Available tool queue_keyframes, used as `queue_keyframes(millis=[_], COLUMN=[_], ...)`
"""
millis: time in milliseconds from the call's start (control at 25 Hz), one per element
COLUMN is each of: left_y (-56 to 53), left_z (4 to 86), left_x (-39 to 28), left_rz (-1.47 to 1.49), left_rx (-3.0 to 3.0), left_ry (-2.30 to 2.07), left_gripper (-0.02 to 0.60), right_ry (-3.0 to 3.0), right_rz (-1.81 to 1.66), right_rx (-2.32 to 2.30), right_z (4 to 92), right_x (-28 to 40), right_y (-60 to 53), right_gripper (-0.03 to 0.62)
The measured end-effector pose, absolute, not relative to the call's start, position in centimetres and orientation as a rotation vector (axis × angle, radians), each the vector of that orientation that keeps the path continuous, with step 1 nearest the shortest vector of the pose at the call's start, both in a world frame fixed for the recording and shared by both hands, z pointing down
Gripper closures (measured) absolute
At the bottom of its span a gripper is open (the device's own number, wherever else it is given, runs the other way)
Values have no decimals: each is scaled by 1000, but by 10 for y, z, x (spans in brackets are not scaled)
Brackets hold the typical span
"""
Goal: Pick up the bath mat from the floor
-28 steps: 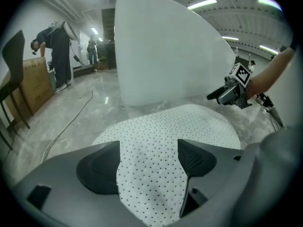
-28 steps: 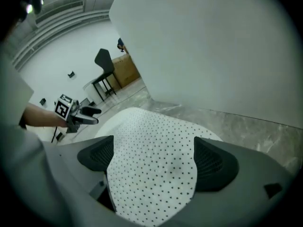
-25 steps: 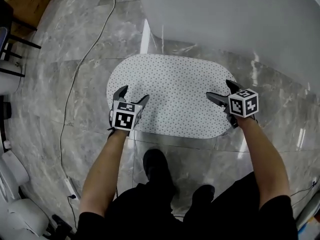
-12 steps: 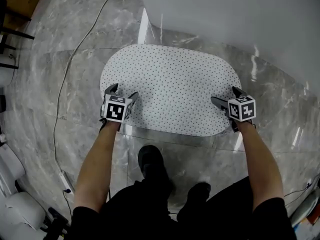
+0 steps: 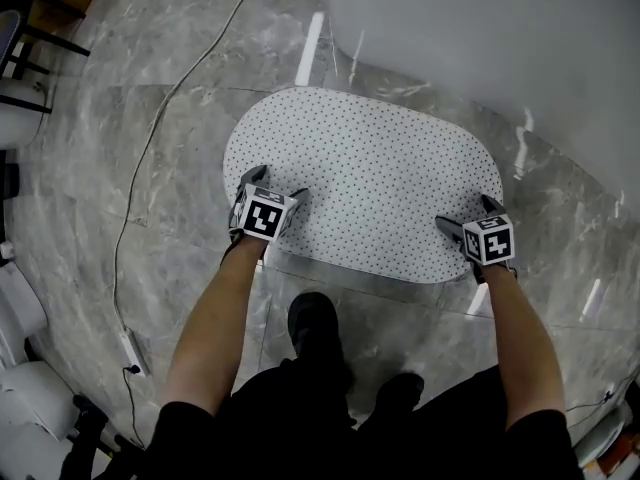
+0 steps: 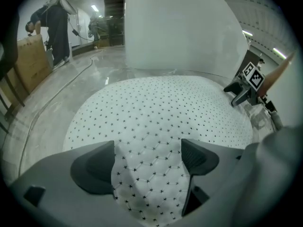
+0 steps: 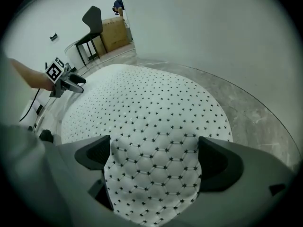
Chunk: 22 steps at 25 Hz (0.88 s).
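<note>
The bath mat (image 5: 365, 183) is a white oval with small dark dots, lying flat on the grey marble floor. My left gripper (image 5: 276, 186) is low over its near left edge and my right gripper (image 5: 465, 215) over its near right edge, both pointing steeply down. In the left gripper view the left gripper (image 6: 147, 162) has quilted mat (image 6: 156, 112) between its jaws; they have just been opening and stand wide, with the pads clear of it. The right gripper (image 7: 154, 162) shows the same over the mat (image 7: 147, 112): jaws just widened, not pressing.
A large white curved fixture (image 5: 500, 38) stands just beyond the mat. A cable (image 5: 150, 158) runs across the floor at left, near dark chair legs (image 5: 30, 58). The person's shoes (image 5: 315, 328) are just behind the mat's near edge. A cardboard box (image 6: 31, 60) and a bending person stand far left.
Both grippers have sunk toward the floor and now straddle the mat's near edge. Their jaws stand a little wider than before.
</note>
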<state>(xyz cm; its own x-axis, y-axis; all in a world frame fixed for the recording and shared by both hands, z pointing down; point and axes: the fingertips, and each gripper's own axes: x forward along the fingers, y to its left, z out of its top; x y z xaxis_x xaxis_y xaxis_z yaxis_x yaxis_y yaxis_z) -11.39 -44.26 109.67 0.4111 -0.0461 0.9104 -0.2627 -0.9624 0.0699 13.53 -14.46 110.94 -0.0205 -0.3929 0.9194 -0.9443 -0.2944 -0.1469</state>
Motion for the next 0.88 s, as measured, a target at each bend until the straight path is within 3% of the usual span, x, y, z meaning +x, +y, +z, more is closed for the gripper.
queue_keyframes(millis=[880], left_y=[-441], left_z=[1102], left_x=[-112], left_rz=[1551], left_rx=[2459], left_ry=[-267], left_gripper=[129], right_ry=[-1338], right_rz=[1278], right_rx=[1632], right_z=[1117], right_x=[129], right_y=[-147], right_gripper=[8])
